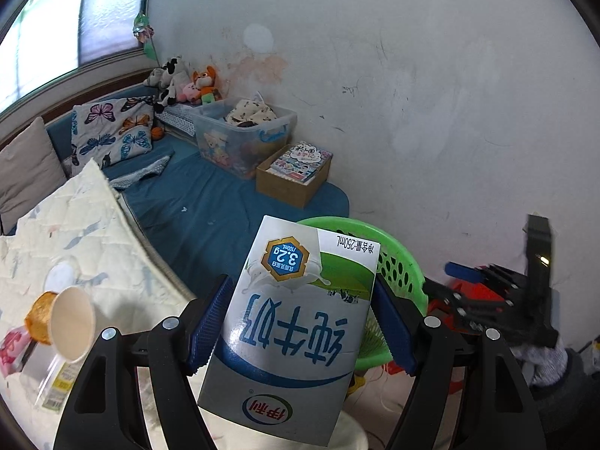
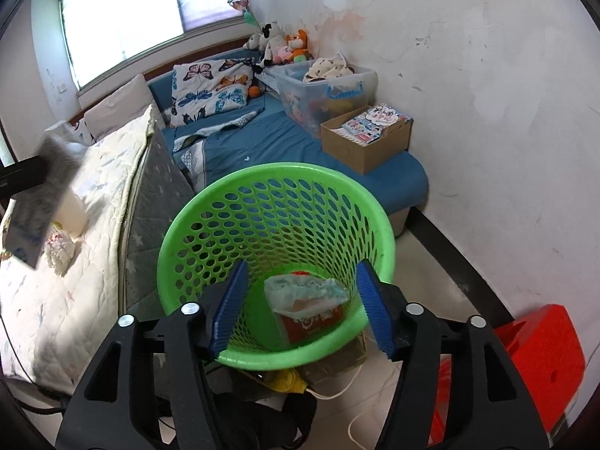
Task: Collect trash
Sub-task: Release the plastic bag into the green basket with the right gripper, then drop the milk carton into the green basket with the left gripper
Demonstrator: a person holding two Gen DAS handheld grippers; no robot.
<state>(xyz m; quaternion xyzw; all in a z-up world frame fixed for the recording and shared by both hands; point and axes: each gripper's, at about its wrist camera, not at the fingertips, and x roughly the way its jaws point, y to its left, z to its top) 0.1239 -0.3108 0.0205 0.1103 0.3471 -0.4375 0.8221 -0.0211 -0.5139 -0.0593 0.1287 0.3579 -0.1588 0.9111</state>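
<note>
My left gripper (image 1: 300,318) is shut on a white, blue and green milk carton (image 1: 296,326), held upside down above the bed edge, near the green mesh basket (image 1: 397,262) behind it. In the right wrist view my right gripper (image 2: 300,307) is open and empty, just above the green basket (image 2: 277,202). Inside the basket lie a crumpled plastic bag (image 2: 303,288) and an orange wrapper (image 2: 315,324). The carton shows blurred at the left of the right wrist view (image 2: 41,195). A paper cup (image 1: 71,322), an orange wrapper (image 1: 39,315) and other packets (image 1: 48,378) lie on the quilt.
A cream quilt (image 1: 75,240) covers the bed at left. A blue mattress (image 2: 285,142) holds a clear storage bin (image 2: 326,86), a cardboard box of books (image 2: 367,138), pillows and plush toys. A red stool (image 2: 540,367) stands at right. Cables and a yellow item (image 2: 288,380) lie on the floor.
</note>
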